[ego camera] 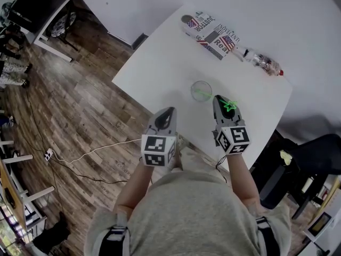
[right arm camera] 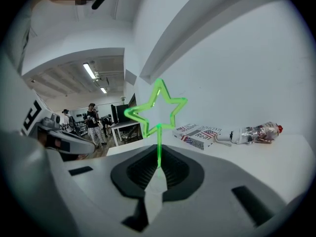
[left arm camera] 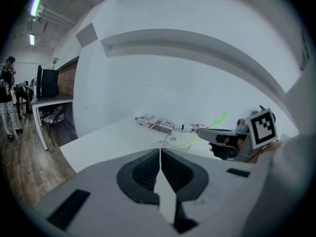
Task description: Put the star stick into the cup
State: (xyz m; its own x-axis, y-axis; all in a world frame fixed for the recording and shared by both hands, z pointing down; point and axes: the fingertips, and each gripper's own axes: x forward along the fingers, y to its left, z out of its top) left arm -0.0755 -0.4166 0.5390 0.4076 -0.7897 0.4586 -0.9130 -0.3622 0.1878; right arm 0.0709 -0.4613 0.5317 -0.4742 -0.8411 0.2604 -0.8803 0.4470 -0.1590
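A clear cup (ego camera: pixel 201 90) stands on the white table (ego camera: pixel 160 63) just ahead of both grippers. My right gripper (ego camera: pixel 218 99) is shut on the green star stick (right arm camera: pixel 159 142), whose star (ego camera: pixel 230 105) rises above the jaws. In the left gripper view the stick (left arm camera: pixel 220 118) slants down from the right gripper (left arm camera: pixel 212 134) with its lower end in the cup (left arm camera: pixel 177 142). My left gripper (ego camera: pixel 167 111) hovers at the table's near edge, left of the cup. Its jaws (left arm camera: pixel 160 149) are shut with nothing between them.
A flag-printed box (ego camera: pixel 210 36) and a red-capped bottle (ego camera: pixel 261 62) lie at the table's far side. A dark chair (ego camera: pixel 314 159) stands to the right. A white cable (ego camera: pixel 90 153) runs over the wooden floor. People stand far off by desks (left arm camera: pixel 7 98).
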